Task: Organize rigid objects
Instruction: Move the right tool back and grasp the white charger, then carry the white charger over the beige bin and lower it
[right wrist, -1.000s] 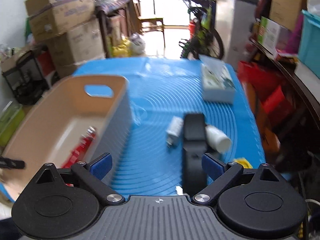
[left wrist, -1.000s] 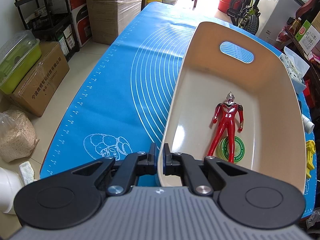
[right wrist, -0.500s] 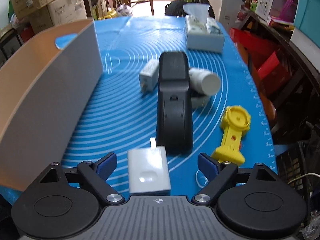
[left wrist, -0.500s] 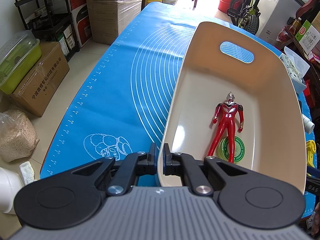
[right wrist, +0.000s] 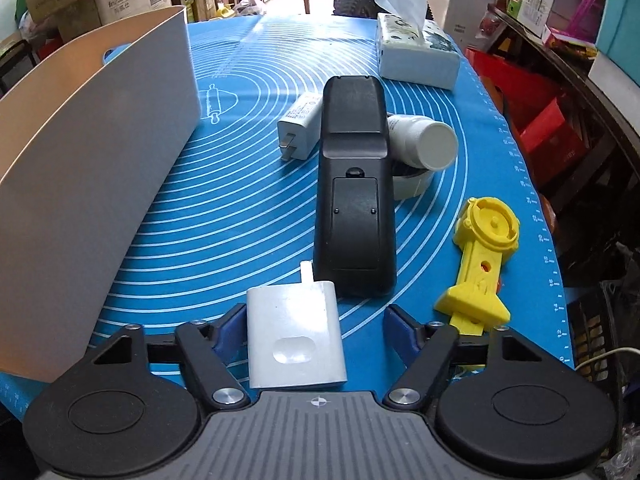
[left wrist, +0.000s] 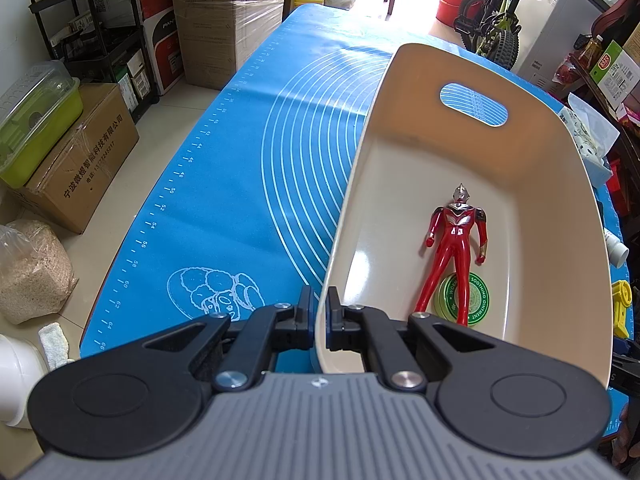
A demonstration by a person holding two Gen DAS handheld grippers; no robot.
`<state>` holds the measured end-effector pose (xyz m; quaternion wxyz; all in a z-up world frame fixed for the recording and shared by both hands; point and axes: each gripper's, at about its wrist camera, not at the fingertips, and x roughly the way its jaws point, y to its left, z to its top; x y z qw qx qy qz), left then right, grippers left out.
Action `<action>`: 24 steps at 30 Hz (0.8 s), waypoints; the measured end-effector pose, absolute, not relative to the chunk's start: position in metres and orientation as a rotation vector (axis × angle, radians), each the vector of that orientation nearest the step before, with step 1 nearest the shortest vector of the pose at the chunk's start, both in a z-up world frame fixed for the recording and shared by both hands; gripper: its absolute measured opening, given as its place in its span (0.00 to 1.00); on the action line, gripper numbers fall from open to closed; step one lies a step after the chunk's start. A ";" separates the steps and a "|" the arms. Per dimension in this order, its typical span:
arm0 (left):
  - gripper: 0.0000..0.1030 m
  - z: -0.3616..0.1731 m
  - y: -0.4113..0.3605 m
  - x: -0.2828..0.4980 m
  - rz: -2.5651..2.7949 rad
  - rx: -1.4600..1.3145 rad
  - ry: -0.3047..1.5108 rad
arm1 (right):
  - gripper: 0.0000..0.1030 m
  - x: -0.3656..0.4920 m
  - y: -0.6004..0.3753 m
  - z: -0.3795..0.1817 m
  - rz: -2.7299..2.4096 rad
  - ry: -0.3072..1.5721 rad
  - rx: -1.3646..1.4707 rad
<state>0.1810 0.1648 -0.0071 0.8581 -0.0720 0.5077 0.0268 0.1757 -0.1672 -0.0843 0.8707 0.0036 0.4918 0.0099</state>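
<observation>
Cardboard boxes and shelving crowd the room around a desk covered by a blue mat (right wrist: 256, 208). At the left, the left claw (left wrist: 318, 312) is pinched tight on the near rim of a cream bin (left wrist: 560, 240), which already holds a red toy figure (left wrist: 456, 248) lying over a green tin (left wrist: 466, 300). Right of the bin, on the mat, the right claw (right wrist: 316, 330) straddles a white power adapter (right wrist: 294, 338); its jaws have just been closing, yet the left pad sits at the adapter's edge while the right one stands apart, so nothing is gripped. The adapter looks light, stiff and smooth-sided, probably a bit slippery, and is best squeezed across its flat long sides, clear of the prong at its far end. Just beyond it lies a black remote (right wrist: 354, 184), then a white bottle (right wrist: 424, 142), and furthest right a yellow plastic toy (right wrist: 482, 260).
</observation>
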 end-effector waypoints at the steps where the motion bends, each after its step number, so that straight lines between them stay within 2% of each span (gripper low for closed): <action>1: 0.07 -0.007 0.165 0.181 0.056 -0.151 1.066 | 0.65 0.175 -0.166 -0.084 0.028 1.026 0.001; 3: 0.07 -0.007 0.165 0.181 0.056 -0.151 1.066 | 0.55 0.174 -0.162 -0.083 0.046 1.021 -0.012; 5: 0.07 -0.007 0.165 0.181 0.056 -0.152 1.066 | 0.50 0.173 -0.158 -0.081 0.054 1.018 -0.026; 24: 0.07 -0.007 0.165 0.181 0.055 -0.153 1.066 | 0.50 0.161 -0.163 -0.054 0.048 0.939 0.026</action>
